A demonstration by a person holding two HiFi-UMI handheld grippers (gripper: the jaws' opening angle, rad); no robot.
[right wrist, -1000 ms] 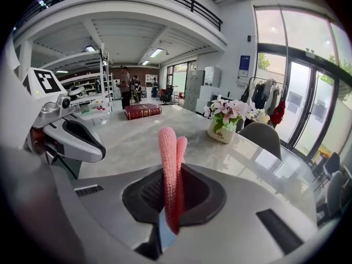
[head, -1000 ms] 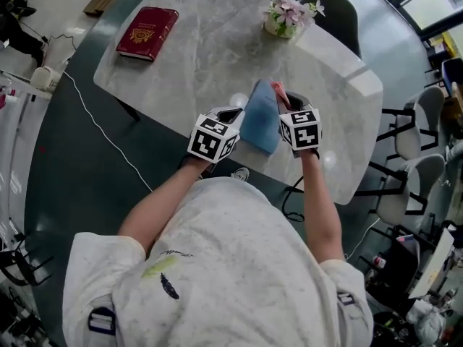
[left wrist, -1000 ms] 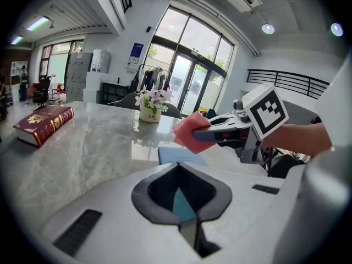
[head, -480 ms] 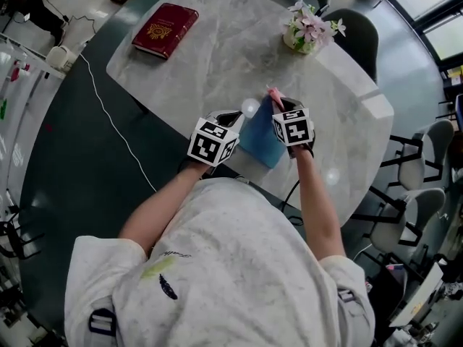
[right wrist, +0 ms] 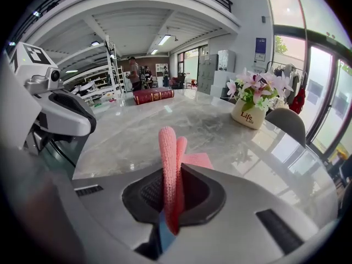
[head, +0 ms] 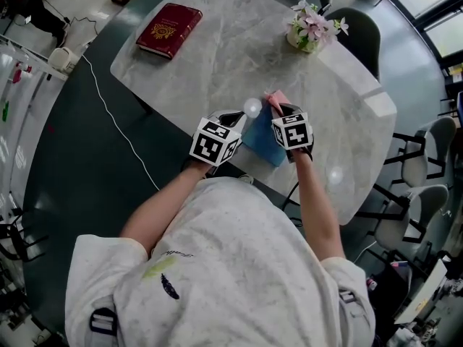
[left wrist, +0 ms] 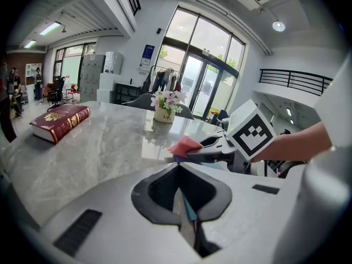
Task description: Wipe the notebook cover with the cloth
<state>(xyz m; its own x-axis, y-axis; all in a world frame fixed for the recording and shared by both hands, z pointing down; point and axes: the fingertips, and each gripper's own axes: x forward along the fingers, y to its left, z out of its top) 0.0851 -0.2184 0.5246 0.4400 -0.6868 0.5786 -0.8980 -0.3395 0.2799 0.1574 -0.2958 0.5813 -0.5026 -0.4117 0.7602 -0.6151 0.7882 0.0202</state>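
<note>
left gripper (left wrist: 184, 205): jaws clamped on thin blue notebook (head: 260, 137) by its edge | right gripper (right wrist: 168, 202): jaws pinching folded pink knitted cloth (right wrist: 167, 153) at notebook's opposite edge | grey marble table (head: 217, 49) beneath notebook

The notebook (head: 262, 139), cloth (head: 275, 100) at its far end, is at the counter's (head: 239, 63) near edge. Behind: book (head: 169, 30) left, flower pot (head: 312, 29) right.

Seemingly clamped: left tool (head: 230, 116), right tool (head: 283, 110)
</note>
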